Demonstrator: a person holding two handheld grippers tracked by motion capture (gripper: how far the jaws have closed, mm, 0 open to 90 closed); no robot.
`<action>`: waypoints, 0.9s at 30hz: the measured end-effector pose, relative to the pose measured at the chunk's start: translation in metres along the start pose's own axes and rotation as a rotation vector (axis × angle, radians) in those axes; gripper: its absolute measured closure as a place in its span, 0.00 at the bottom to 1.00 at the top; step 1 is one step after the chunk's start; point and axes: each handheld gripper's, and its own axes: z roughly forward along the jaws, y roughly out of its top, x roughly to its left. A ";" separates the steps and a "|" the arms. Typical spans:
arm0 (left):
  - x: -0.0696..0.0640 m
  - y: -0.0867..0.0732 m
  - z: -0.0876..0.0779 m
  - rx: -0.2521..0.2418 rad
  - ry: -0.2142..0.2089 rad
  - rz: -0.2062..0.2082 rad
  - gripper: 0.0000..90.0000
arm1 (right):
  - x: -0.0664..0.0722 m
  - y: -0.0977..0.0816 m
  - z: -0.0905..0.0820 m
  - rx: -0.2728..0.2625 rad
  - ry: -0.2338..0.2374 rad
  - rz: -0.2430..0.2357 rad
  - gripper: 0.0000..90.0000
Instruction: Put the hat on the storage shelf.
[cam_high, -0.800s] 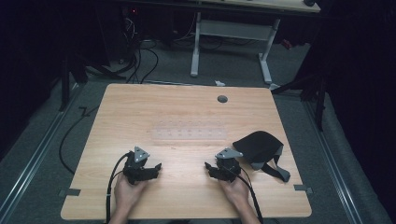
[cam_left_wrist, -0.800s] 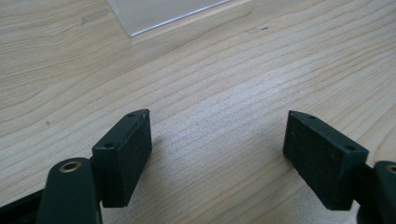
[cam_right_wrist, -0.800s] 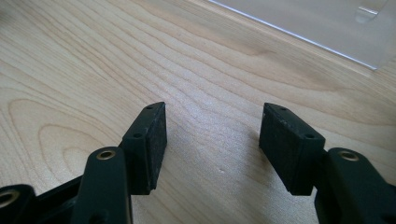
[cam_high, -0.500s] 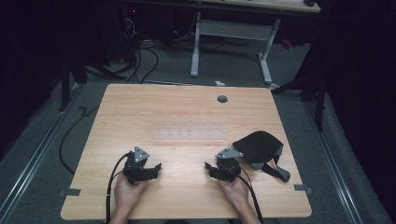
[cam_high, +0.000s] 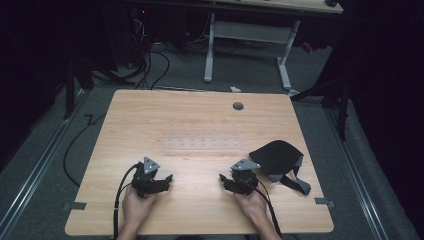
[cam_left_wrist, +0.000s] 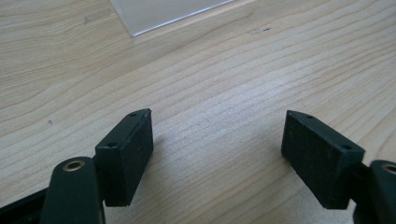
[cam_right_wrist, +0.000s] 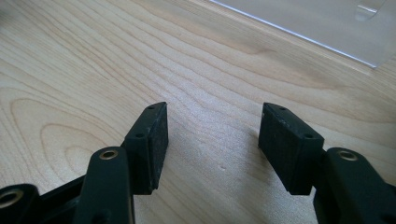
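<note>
A: Left tongs (cam_high: 161, 181), right tongs (cam_high: 231, 181)?
B: Both rest low on the worktop (cam_high: 200, 120), jaws wide, nothing between (clear sheet (cam_high: 202, 143) ahead). Black cap (cam_high: 276, 156) lies just beside the right tongs.

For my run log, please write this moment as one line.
left gripper: open, empty, on table | right gripper: open, empty | black bag: beside right gripper, untouched | clear sheet: mid-table
</note>
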 end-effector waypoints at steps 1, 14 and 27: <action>0.000 0.000 0.000 0.001 -0.001 0.001 0.28 | 0.000 0.000 0.000 0.000 -0.001 0.001 0.48; 0.000 0.000 0.000 0.000 0.000 -0.001 0.28 | 0.005 0.001 -0.005 0.001 0.042 -0.013 0.56; 0.000 0.000 0.000 0.000 0.001 0.000 0.28 | 0.002 0.009 -0.032 -0.095 0.178 0.079 0.59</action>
